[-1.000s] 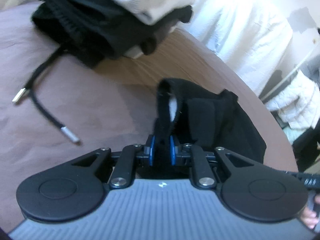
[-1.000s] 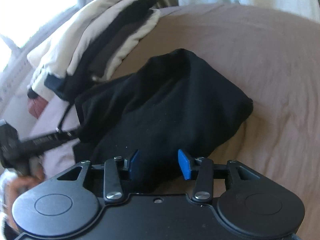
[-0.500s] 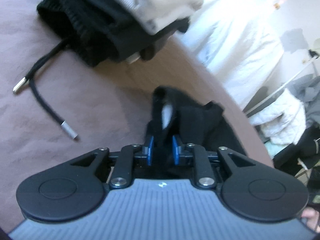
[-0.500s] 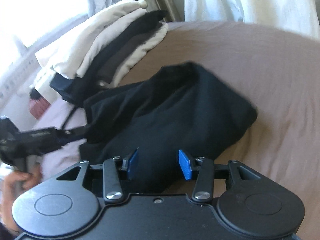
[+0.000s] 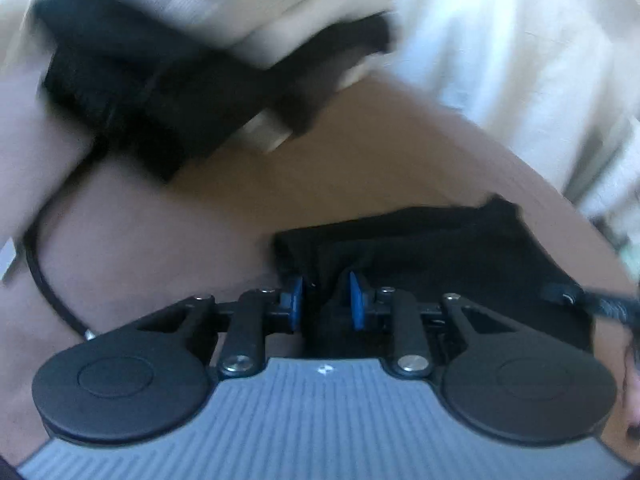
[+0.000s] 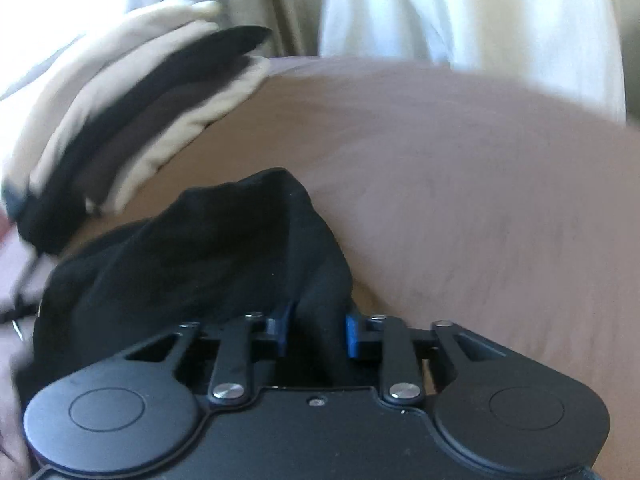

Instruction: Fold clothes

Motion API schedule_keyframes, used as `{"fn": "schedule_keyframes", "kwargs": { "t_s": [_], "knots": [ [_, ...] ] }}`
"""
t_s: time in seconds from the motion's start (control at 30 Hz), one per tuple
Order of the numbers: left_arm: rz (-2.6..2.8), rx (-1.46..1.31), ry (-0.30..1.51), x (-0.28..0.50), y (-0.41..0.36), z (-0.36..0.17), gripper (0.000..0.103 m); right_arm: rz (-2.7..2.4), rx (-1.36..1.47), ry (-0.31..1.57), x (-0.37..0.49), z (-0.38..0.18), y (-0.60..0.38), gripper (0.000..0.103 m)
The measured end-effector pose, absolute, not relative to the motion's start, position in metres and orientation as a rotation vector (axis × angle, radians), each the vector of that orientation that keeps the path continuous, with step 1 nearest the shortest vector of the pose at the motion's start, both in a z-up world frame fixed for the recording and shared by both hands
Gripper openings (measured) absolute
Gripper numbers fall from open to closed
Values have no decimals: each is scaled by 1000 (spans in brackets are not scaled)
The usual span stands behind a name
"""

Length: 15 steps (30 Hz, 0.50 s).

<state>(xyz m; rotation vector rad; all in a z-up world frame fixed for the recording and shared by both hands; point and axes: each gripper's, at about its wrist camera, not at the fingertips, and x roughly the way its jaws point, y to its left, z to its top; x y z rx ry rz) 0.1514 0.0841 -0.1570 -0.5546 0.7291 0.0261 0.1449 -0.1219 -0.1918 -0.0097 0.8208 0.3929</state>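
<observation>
A black garment (image 5: 440,248) lies bunched on the brown bed sheet (image 5: 200,240). My left gripper (image 5: 326,300) is at its near left corner. Its jaws are opening, with a ridge of the black cloth still standing between the blue pads (image 5: 295,300), loosely. In the right wrist view the same garment (image 6: 200,248) rises in a hump in front of my right gripper (image 6: 318,330). The right jaws are closing, and a fold of the cloth is pinched between them. Both views are blurred by motion.
A stack of folded white, black and brown clothes (image 5: 160,92) (image 6: 132,112) sits at the far side of the bed. A black drawstring cord (image 5: 44,280) trails from it on the left. White bedding (image 6: 460,12) hangs behind. A hand (image 5: 632,392) shows at the right edge.
Both grippers pushed forward and down toward the stack. The garment's raised corner dropped flat. The left jaws widened around the cloth; the right jaws went from open to pinched on a fold.
</observation>
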Motion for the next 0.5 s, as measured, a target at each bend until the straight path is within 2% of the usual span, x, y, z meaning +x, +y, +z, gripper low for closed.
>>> {"fn": "schedule_keyframes", "kwargs": {
  "t_s": [0.1, 0.27, 0.3, 0.37, 0.43, 0.5],
  "knots": [
    [63, -673, 717, 143, 97, -162, 24, 355, -83, 786, 143, -188, -120, 20],
    [85, -630, 705, 140, 90, -159, 24, 244, -85, 790, 152, -184, -119, 22],
    [84, -616, 704, 141, 87, -158, 24, 207, -87, 774, 151, -180, -116, 28],
    [80, -613, 701, 139, 87, -158, 25, 215, -69, 723, 143, -171, -107, 30],
    [74, -622, 699, 136, 89, -160, 26, 306, -48, 706, 133, -164, -95, 36],
    [70, -632, 699, 133, 91, -160, 27, 365, -30, 725, 125, -163, -86, 45]
  ]
}}
